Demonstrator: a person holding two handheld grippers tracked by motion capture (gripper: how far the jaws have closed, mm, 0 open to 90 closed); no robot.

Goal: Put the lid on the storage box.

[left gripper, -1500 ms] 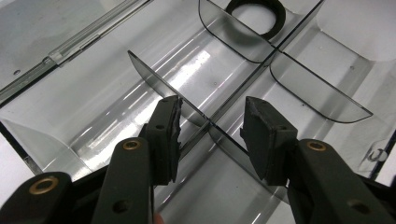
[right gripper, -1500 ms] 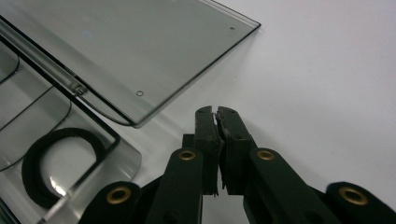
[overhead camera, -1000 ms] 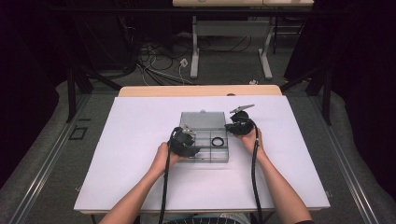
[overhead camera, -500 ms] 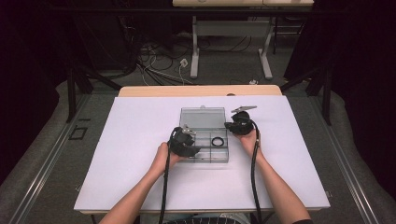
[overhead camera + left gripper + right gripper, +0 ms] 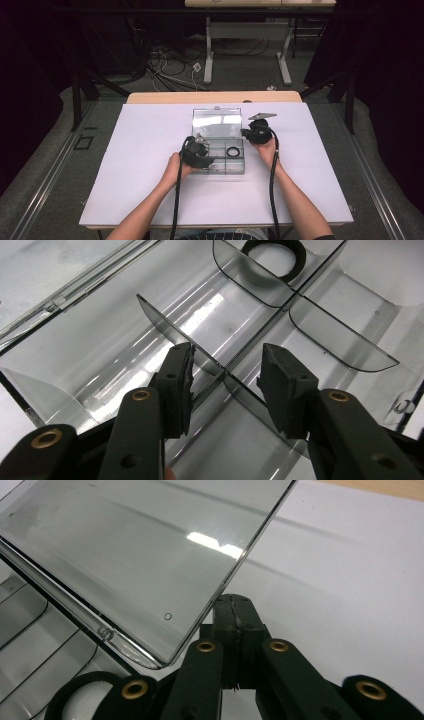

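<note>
High view: a clear box point(image 5: 220, 152) sits near the middle of the white table point(image 5: 125, 175), its lid point(image 5: 217, 122) swung open toward 12 o'clock. The left gripper point(image 5: 196, 152) is at the box's 9 o'clock end, over the tray. The right gripper point(image 5: 256, 132) is just past the box's 2 o'clock corner, beside the lid's edge. A black ring point(image 5: 233, 151) lies in a compartment toward the tray's 3 o'clock side.

Left gripper view: the left gripper point(image 5: 227, 375) has its jaws spread, one on each side of a clear divider point(image 5: 175, 332) inside the tray point(image 5: 75, 370); the pads hang just above the floor and I cannot tell if they touch the divider. The ring point(image 5: 277, 257) lies at 12 o'clock, in a compartment beyond the curved partitions.

Right gripper view: the right gripper point(image 5: 235, 612) has its jaws pressed together with nothing between them, tips just beside the lid's point(image 5: 135, 555) near corner; whether they touch it is unclear. The ring point(image 5: 75, 695) shows at 7 o'clock, under the lid's edge. White table point(image 5: 350, 580) lies at 3 o'clock
</note>
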